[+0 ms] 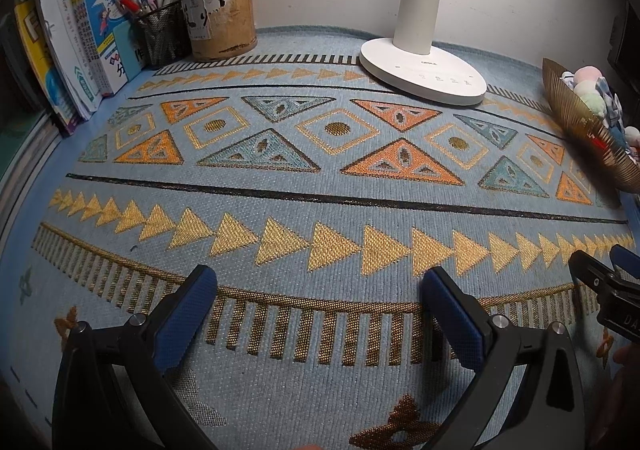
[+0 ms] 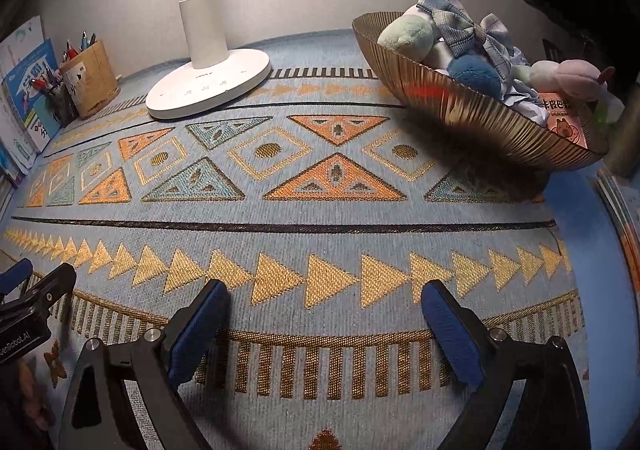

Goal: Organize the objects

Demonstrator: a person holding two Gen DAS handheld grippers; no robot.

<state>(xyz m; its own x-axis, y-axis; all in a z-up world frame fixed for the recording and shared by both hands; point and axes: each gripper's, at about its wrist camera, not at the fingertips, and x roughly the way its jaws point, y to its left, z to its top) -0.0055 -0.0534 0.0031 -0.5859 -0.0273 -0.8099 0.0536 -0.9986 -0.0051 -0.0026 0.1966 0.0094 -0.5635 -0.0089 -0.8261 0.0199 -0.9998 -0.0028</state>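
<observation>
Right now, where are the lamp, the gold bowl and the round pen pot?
lamp [image 1: 420,76]: left wrist view, on its white base.
gold bowl [image 2: 480,122]: right wrist view, on its ribbed outer wall.
pen pot [image 1: 224,18]: left wrist view, on its cork side.

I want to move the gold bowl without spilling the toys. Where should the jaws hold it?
Probably the bare near rim of the gold bowl, approached from the front with the right gripper: the ribbed wall flares outward there, and the plush toys sit behind it.

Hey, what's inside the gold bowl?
The gold bowl holds soft plush toys, a plaid fabric bow and a pink card packet. Anything beneath them is covered.
</observation>
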